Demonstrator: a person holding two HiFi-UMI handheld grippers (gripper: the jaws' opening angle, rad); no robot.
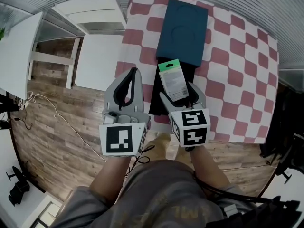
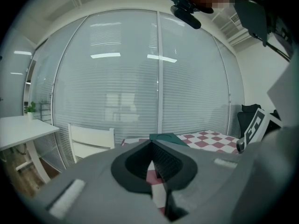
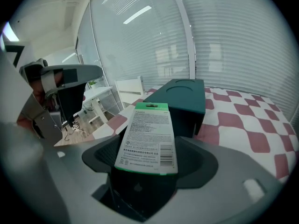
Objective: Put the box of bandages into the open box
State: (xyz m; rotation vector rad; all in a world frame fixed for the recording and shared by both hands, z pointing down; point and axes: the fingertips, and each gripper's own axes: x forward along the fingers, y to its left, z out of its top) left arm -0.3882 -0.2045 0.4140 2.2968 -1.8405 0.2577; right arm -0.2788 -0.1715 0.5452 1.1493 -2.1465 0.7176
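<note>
The right gripper [image 1: 179, 93], low centre, pinches the box of bandages [image 1: 173, 80] over the open box [image 1: 157, 101], whose dark inside shows no contents. The box's teal lid [image 1: 183, 32] lies at upper centre. Left of them hangs the left gripper [image 1: 134, 72], its jaws pressed together on nothing.

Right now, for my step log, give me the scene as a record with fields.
right gripper: shut on bandage box
left gripper: shut, empty
bandage box: held over open box, not inside
open box: dark, on checked cloth, teal lid slid partly off
</note>
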